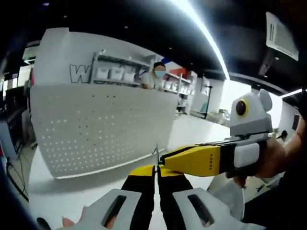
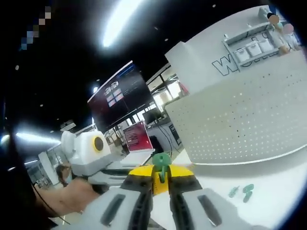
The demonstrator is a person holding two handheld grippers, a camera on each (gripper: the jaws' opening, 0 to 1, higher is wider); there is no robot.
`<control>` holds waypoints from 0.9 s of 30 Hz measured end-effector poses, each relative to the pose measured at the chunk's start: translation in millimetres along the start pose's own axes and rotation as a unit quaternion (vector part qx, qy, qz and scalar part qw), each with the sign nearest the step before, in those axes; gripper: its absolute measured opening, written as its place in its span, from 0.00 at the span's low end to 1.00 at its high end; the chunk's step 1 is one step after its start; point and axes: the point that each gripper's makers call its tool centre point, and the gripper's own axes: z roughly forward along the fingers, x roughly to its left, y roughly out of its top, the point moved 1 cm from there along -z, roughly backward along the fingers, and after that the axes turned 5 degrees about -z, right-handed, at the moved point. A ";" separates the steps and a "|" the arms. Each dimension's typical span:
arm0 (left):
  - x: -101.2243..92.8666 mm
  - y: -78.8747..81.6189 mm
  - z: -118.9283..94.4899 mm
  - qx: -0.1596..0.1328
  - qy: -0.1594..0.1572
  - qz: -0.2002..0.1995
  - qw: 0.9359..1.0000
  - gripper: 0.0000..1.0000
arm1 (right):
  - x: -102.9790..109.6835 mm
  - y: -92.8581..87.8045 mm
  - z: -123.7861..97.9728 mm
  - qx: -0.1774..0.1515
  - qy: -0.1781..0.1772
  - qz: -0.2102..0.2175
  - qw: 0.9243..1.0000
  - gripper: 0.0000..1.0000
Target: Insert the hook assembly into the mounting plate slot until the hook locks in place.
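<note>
The mounting plate is a white perforated board [image 1: 96, 127] standing upright on a white table [image 1: 48, 196]; it also appears in the right gripper view [image 2: 240, 120]. My left gripper [image 1: 156, 170] has its yellow-and-black jaws closed on a thin dark strip [image 1: 156, 155] seen edge-on, in front of the board's lower right corner. The right gripper [image 1: 168, 160] comes in from the right, held by a hand, its tip touching that strip. In its own view the right gripper [image 2: 162, 176] is shut on a small green hook [image 2: 162, 165]. The left gripper [image 2: 115, 172] lies close on the left.
Two small green parts [image 2: 242, 191] lie loose on the table [image 2: 278, 182] in front of the board. Shelves with white bins [image 1: 115, 72] and a person stand behind the board. Dark display screens [image 2: 120, 96] stand behind the table.
</note>
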 end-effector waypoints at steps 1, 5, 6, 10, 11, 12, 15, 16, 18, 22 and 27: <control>0.5 0.6 0.1 -0.002 0.002 0.004 1.000 0.01 | 0.0 0.1 0.2 0.001 0.000 -0.001 1.000 0.06; 1.9 0.6 0.3 -0.004 0.008 0.018 1.000 0.01 | 0.0 -1.7 0.6 0.006 0.001 -0.001 1.000 0.05; 1.8 0.5 -0.2 -0.005 0.008 0.020 1.000 0.01 | 0.4 -2.2 0.5 0.007 0.002 0.004 1.000 0.05; 4.1 0.3 -2.8 -0.009 0.015 0.014 1.000 0.01 | 1.9 -4.6 3.1 0.003 0.002 0.022 1.000 0.03; 5.3 -0.3 -3.3 -0.008 0.018 0.014 1.000 0.01 | 2.4 -5.6 4.6 0.005 0.001 0.023 1.000 0.03; 7.2 -1.9 -4.4 -0.006 0.023 0.012 1.000 0.01 | 3.5 -6.7 5.6 0.006 0.000 0.022 1.000 0.03; 11.0 -5.8 -6.9 -0.001 0.030 0.012 0.999 0.01 | 4.9 -11.8 9.7 0.015 0.001 0.019 1.000 0.02; 11.9 -7.0 -7.7 0.000 0.032 0.012 0.999 0.01 | 5.4 -13.6 10.2 0.017 0.000 0.014 1.000 0.01; 14.3 -10.5 -9.3 0.004 0.034 0.009 0.999 0.01 | 6.2 -16.1 12.6 0.022 0.002 0.009 1.000 0.01; 15.9 -13.0 -11.8 0.001 0.033 0.008 0.999 0.01 | 7.5 -18.7 14.4 0.029 0.010 0.002 1.000 0.01; 16.8 -13.3 -13.3 -0.002 0.032 0.010 0.999 0.02 | 8.5 -19.4 15.7 0.030 0.013 -0.010 0.999 0.00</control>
